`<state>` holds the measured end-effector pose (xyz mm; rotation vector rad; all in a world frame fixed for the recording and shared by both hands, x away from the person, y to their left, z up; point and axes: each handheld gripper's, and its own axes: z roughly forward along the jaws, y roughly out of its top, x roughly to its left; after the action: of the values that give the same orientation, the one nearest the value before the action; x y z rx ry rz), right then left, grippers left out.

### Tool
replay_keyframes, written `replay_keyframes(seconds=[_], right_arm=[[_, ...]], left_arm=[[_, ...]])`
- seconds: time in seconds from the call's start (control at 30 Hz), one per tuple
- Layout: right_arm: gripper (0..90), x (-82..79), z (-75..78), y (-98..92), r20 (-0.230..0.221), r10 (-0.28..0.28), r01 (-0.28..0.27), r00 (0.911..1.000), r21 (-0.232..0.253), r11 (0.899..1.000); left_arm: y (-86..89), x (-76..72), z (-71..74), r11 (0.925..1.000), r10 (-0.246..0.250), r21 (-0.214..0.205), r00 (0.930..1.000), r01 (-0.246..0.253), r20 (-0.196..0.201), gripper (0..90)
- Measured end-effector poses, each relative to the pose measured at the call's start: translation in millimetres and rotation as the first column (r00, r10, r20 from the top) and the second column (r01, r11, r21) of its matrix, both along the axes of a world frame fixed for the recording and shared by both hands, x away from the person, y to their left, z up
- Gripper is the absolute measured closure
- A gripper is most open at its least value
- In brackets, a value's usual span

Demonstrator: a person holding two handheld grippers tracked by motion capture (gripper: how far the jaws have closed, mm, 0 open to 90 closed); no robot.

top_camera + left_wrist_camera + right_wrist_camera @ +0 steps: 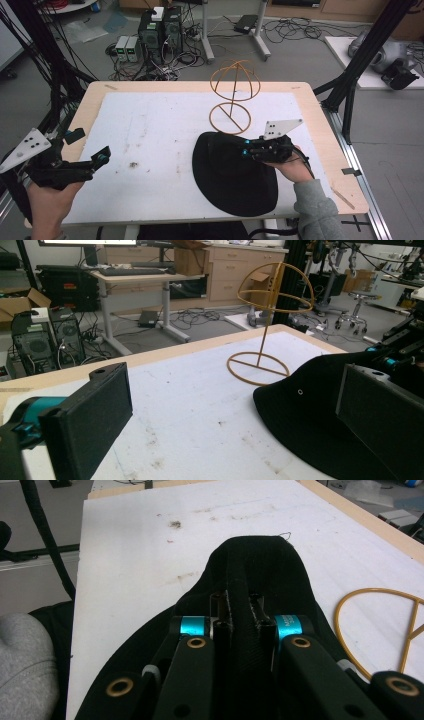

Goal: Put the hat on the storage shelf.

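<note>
table: (320,150) light wood top, white sheet (160,145) over most of it, with dark smudges
stand: (234,95) golden wire, dome on a stem over a ring base, upright at the table's far edge
floor: (300,55) grey, strewn with cables (285,27)
computers: (160,30) two dark towers beyond the table
desk: (135,277) behind the towers, white legs
cabinets: (235,270) light wood, along the far wall

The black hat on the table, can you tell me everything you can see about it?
The black hat looks like soft, dark cloth with a wide round brim and a small metal eyelet in its side. It lies on the white sheet covering the table, just in front of the thin wire stand. The right hand-held gripper has pinched a fold of its cloth between shut jaws. The left hand-held gripper is apart from it, open.
</note>
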<state>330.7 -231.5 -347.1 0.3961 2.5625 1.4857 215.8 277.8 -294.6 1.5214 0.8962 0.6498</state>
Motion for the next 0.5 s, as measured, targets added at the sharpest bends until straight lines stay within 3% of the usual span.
replay_keyframes(seconds=[0.33, 0.5], right_arm=[[87.4, -1.7, 5.1, -4.8, -0.008, 0.022, -0.022, 0.9997, 0.001, 1.000], [87.8, -4.8, 18.1, -5.3, -0.001, 0.027, -0.027, 0.9996, 0.012, 1.000]], left_arm=[[-0.8, 1.2, -0.8, 1.0000, -0.003, 0.000, 1.0000, 0.003, -0.004, 1.7], [-1.6, 2.1, -1.2, 1.0000, -0.005, 0.001, 1.0000, 0.005, -0.006, 1.7]])
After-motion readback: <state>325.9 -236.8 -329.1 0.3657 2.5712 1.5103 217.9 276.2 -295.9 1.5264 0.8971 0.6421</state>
